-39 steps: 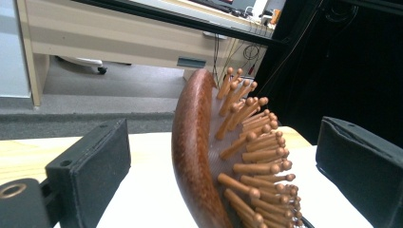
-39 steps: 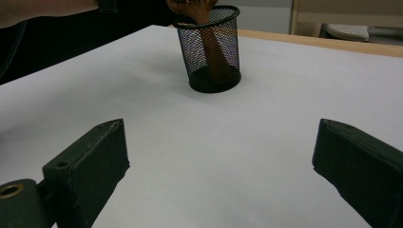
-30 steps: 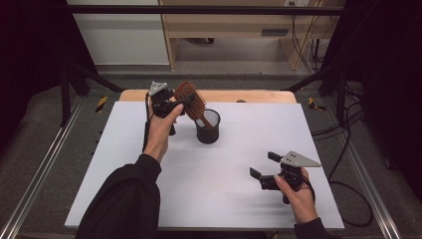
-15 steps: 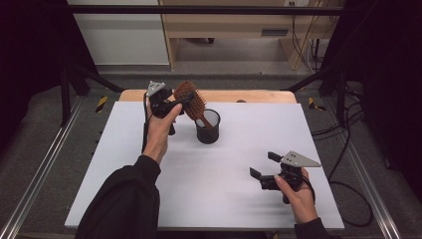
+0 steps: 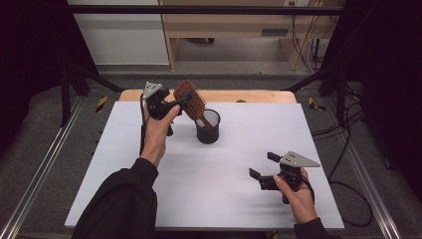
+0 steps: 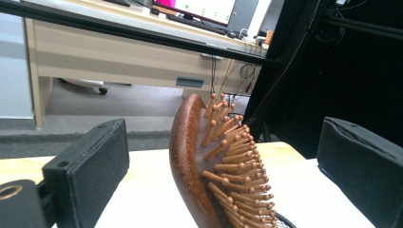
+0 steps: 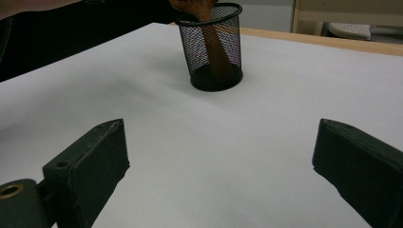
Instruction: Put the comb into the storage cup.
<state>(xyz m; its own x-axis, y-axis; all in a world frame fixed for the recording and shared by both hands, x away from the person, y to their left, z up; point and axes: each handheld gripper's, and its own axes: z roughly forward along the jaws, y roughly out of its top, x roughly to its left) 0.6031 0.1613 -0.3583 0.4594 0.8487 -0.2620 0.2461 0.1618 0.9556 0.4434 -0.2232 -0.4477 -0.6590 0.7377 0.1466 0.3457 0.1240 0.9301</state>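
The brown wooden paddle hairbrush (image 5: pixel 191 101) stands handle-down in the black wire-mesh cup (image 5: pixel 207 127) on the white bench (image 5: pixel 124 164), its long axis leaning toward the nearer left tool (image 6: pixel 223 161), whose wide-open jaws flank its head, gripping nothing. The right tool (image 5: pixel 263 167) is open, empty, well apart.

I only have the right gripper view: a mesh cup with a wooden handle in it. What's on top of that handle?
Observer: A wooden hairbrush head, leaning left out of the mesh cup.
Operator: Is the left gripper on it?
Observer: The left gripper stands open with a jaw on either side of the brush head, neither jaw touching it.
Operator: Which way do the bristles face?
Observer: In the left gripper view, toward its right-hand jaw; the smooth back faces the other.
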